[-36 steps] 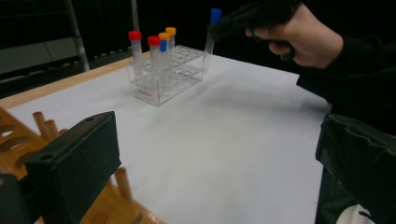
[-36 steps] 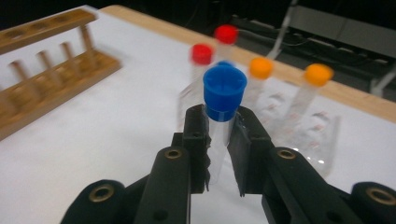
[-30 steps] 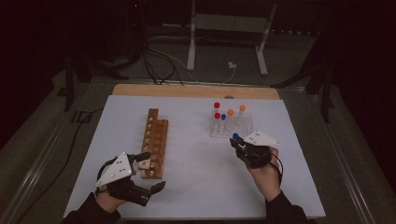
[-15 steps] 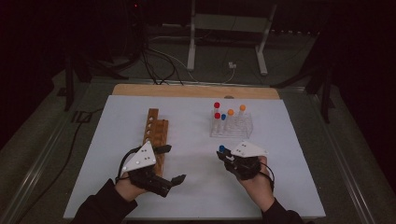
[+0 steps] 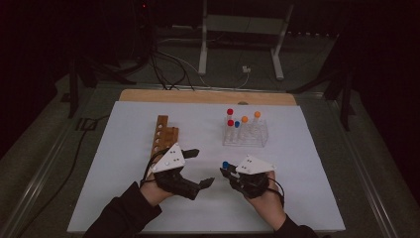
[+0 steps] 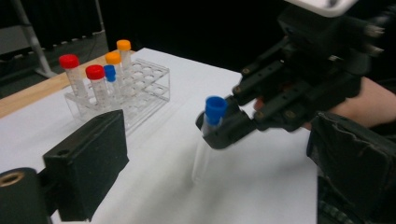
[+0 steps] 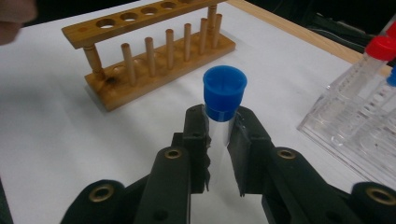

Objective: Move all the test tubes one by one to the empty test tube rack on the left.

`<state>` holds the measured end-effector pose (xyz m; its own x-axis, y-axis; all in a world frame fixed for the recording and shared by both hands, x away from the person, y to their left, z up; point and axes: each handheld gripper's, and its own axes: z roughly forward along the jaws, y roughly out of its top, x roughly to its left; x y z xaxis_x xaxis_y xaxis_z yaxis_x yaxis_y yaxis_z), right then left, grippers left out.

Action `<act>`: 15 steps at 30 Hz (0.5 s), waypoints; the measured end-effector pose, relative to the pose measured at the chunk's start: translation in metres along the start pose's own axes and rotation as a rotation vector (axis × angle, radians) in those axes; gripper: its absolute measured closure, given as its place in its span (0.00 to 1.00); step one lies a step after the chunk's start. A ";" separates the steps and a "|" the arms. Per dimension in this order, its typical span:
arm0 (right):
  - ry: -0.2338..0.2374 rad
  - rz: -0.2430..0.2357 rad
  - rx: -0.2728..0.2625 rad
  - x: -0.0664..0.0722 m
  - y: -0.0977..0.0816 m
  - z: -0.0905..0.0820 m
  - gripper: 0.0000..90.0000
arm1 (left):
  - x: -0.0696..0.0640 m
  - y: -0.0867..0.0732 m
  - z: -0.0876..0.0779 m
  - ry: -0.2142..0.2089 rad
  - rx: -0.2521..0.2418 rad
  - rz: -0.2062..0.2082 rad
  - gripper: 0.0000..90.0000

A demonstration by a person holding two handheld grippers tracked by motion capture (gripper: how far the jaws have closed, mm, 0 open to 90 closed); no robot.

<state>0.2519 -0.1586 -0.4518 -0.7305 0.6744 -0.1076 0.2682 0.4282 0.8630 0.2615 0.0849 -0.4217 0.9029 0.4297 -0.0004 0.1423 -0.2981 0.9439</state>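
Standing upright above the bench (image 5: 307, 198), the blue-capped tube (image 7: 223, 109) was clamped just below its cap by the right gripper (image 5: 229, 173), near the clear rack (image 5: 246, 135). Beside it, the left gripper (image 5: 198, 168) had jaws spread wide, just closing slightly, nothing between them, by the wooden rack (image 5: 162, 136).

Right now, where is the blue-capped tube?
The blue-capped tube is clamped upright in the right gripper, held above the white table cover in front of the clear rack.
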 end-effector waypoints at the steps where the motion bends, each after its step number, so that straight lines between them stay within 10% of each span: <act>1: 0.003 0.003 -0.004 0.001 0.000 0.000 0.86 | 0.000 0.001 0.002 -0.007 0.001 -0.004 0.08; 15: 0.022 -0.010 -0.011 0.006 0.002 -0.001 0.86 | -0.003 0.006 0.024 -0.007 -0.021 -0.001 0.39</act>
<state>0.2470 -0.1541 -0.4505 -0.7470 0.6564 -0.1055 0.2541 0.4285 0.8671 0.2691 0.0616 -0.4240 0.9057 0.4239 -0.0041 0.1350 -0.2791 0.9507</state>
